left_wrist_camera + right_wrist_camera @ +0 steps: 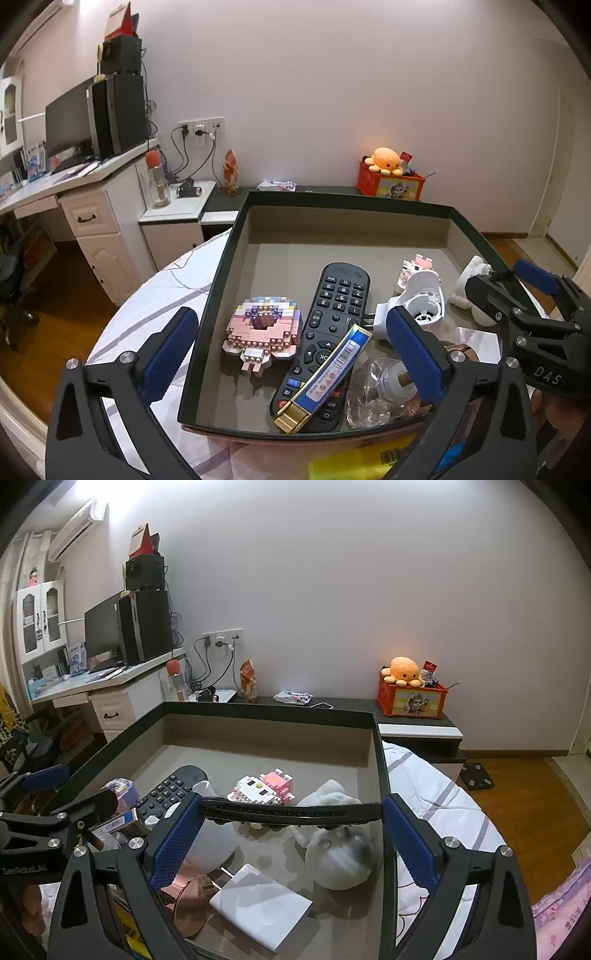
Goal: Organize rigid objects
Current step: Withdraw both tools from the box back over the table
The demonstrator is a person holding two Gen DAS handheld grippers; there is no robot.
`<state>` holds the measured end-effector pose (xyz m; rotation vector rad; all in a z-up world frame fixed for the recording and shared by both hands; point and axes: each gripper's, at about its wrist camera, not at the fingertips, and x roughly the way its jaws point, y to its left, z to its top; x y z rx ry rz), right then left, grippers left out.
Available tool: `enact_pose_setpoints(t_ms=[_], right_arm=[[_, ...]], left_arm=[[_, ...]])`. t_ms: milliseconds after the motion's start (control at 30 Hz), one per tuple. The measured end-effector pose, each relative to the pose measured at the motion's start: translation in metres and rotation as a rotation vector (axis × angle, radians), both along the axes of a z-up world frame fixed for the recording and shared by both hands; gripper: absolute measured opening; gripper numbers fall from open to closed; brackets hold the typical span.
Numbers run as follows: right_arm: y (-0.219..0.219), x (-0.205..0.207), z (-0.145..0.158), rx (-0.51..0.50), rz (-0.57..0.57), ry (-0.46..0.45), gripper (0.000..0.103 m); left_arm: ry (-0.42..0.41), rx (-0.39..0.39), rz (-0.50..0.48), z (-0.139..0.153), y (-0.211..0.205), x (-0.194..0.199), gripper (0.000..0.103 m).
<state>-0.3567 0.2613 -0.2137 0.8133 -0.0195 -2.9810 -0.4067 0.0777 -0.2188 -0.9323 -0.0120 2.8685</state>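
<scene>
Hovering over a dark-rimmed tray (207, 321) on a bed, both grippers stand with their fingers spread wide and nothing between the pads. The left gripper (291, 354) straddles the tray's left wall, one finger outside it and the other above a clear bottle (373, 391). Inside the tray lie a pink block figure (260, 332), a black remote (325, 343) with a blue and gold box (325, 380) resting across it, and a white plug-in device (417, 299). The right gripper (291, 842) hangs above the tray's right part, where a white round figurine (338, 853), a flat white box (262, 904), a round pink mirror (192, 901) and a small pink-and-white block cat (266, 786) sit near one another.
</scene>
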Motion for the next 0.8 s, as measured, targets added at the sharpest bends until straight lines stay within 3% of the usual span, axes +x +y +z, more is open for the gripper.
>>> enact_pose_setpoints(t_ms=[733,800], right_arm=[[-0.0013,-0.0006,-0.0009,0.001,-0.002,0.022,0.103],[0.0006,-0.0015,-0.0016,-0.009,0.000,0.018,0.103]], left_arm=[[0.019,0.019,0.001,-0.0027,-0.0045,0.0041,0.103],[0.020,0.051,-0.011,-0.0020,-0.0094,0.0032,0.103]])
